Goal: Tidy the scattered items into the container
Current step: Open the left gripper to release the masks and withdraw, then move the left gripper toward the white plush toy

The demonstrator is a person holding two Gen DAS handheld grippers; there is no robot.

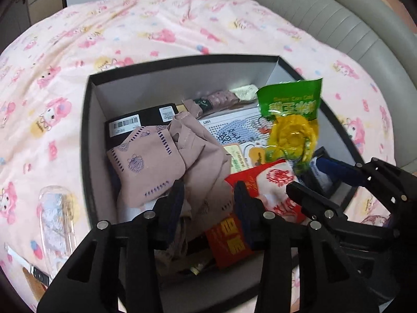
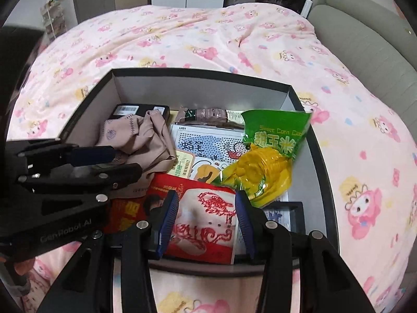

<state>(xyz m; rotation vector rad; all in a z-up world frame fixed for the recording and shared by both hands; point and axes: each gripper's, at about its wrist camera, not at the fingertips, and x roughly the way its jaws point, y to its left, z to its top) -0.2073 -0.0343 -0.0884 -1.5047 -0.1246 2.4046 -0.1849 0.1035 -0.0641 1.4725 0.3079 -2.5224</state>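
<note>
Both grippers hover over the box [image 2: 323, 161], nearly full. The right gripper [image 2: 206, 217] and left gripper [image 1: 208, 203] stand open, holding nothing. The corn packet [image 2: 265, 156] lies inside at 2 o'clock (leaning on the wall). Next, probably fetch the clear tube [image 1: 56, 219] outside at 9 o'clock.

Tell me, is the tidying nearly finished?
Nearly. The black box already holds cloth, a crayon set, the red packet and more. The corn snack bag hangs over the box; what holds it is unclear. Neither tool, left nor right, visibly grips anything. Left out: a clear bottle lying on the bedspread.
</note>
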